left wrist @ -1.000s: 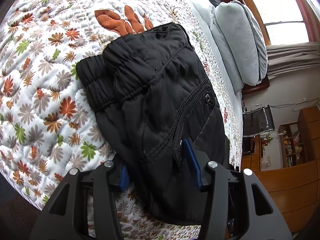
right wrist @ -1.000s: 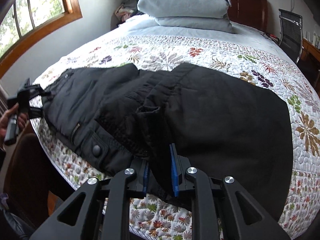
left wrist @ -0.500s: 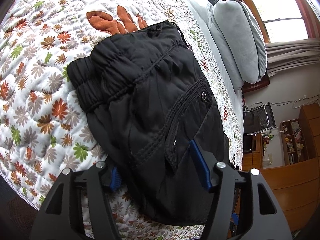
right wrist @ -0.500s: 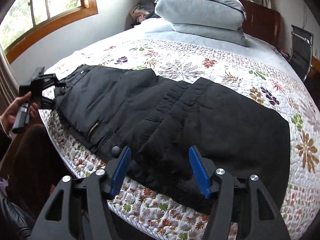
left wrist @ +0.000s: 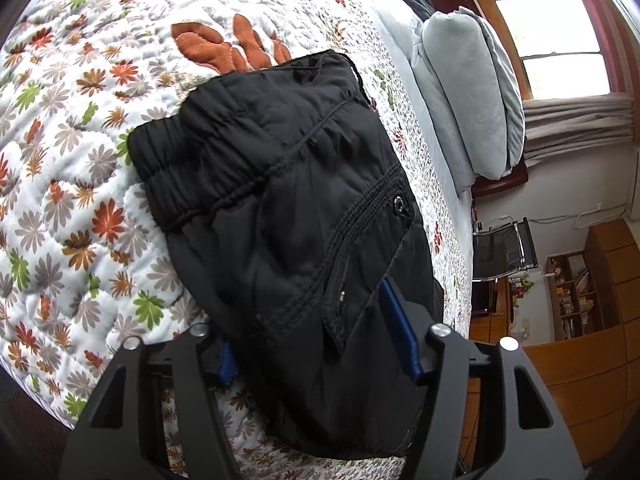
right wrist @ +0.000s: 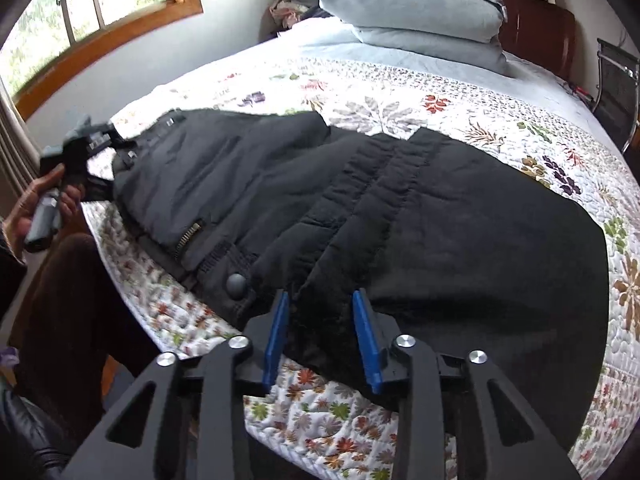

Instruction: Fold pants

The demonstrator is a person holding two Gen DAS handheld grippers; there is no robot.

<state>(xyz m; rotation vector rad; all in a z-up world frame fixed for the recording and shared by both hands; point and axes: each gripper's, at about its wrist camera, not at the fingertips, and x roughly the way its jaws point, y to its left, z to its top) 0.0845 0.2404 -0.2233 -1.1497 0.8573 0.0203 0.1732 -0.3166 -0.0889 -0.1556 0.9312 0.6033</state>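
The black padded pants (left wrist: 288, 216) lie folded on the floral quilt, waistband toward the far left in the left wrist view. My left gripper (left wrist: 316, 332) is open, its blue pads on either side of the pants' near edge by the pocket zip. In the right wrist view the pants (right wrist: 400, 216) spread across the bed. My right gripper (right wrist: 320, 320) is open, its pads straddling a ridge of fabric at the near edge without pinching it. The left gripper (right wrist: 86, 148) shows in a hand at the far left, at the pants' end.
The quilt (left wrist: 80, 184) covers the bed. Grey pillows (right wrist: 416, 12) are stacked at the headboard. A black chair (right wrist: 616, 80) stands to the right of the bed. A wooden shelf and cabinets (left wrist: 576, 292) stand beyond the bed edge. My leg (right wrist: 80, 320) is by the bed.
My right gripper let go of the fabric and opened, then narrowed and moved back over the pants' edge. My left gripper stayed open and shifted slightly along the pants.
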